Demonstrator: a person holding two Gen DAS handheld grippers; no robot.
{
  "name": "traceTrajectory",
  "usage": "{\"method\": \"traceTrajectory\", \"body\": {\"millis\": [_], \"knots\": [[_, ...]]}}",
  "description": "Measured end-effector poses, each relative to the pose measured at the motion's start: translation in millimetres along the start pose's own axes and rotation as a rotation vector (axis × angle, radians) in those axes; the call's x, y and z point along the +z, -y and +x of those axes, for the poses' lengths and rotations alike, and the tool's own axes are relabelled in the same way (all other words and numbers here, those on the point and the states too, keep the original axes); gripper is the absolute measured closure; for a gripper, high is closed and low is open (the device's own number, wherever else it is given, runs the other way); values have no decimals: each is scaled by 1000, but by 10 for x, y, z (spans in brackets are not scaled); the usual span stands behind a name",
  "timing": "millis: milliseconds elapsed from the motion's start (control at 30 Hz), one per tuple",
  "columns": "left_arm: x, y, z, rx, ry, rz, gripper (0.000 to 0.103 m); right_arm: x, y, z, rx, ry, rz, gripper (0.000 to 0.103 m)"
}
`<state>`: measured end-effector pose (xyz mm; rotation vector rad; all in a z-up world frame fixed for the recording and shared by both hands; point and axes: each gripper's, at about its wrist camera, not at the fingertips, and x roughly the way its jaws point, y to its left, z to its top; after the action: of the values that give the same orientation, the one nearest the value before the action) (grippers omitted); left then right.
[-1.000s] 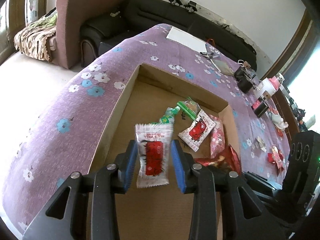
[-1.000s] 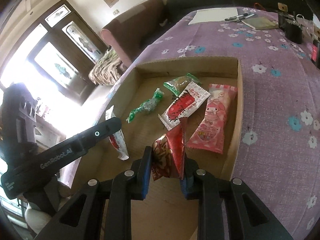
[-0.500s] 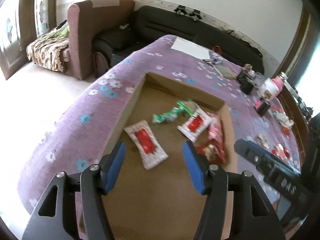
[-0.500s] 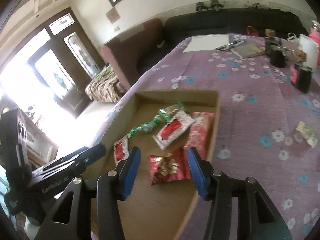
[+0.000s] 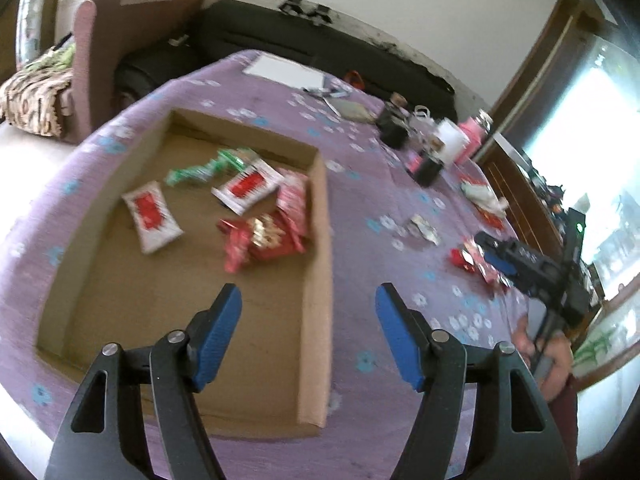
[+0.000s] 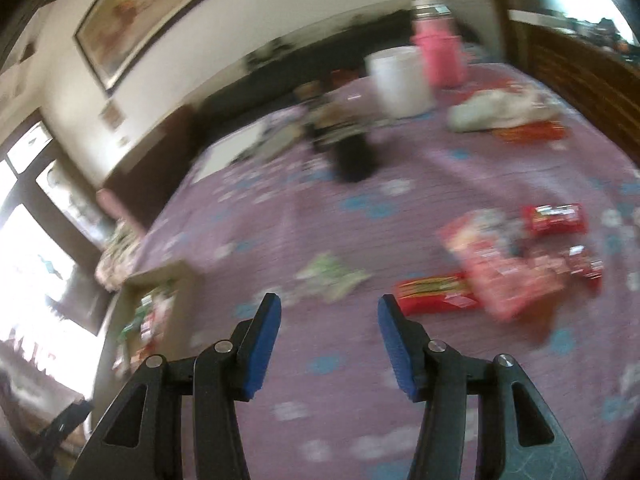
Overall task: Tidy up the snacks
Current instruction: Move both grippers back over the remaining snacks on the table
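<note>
Cardboard box: left of centre in the left view, on purple cloth
Snacks in box: white-red packet, red bag, others
Loose snacks: red bar, lower right, right view
Left gripper: jaws just widened, nothing held
Right gripper: jaws just widened, empty

Both wrist views angled down, sharing purple tablecloth

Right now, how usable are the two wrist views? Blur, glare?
Left wrist view: mild motion blur, the snacks in the cardboard box can be told apart, the window on the right is blown out. Right wrist view: heavy smear, the red packets on the tablecloth are unreadable, glare at the left edge.
</note>
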<state>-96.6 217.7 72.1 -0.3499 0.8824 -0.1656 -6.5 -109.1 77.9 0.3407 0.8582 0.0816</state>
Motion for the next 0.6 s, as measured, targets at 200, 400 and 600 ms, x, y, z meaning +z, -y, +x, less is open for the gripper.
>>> {"method": "traceTrajectory", "body": {"millis": [200, 400, 600], "knots": [[-98, 100, 53, 0, -35, 23, 34, 167, 70, 309, -51, -21, -11, 49], [-118, -9, -27, 21, -28, 12, 34, 279, -217, 948, -60, -112, -84, 53], [-117, -88, 10, 16, -31, -15, 34, 145, -405, 1055, 5, -218, -162, 75]]}}
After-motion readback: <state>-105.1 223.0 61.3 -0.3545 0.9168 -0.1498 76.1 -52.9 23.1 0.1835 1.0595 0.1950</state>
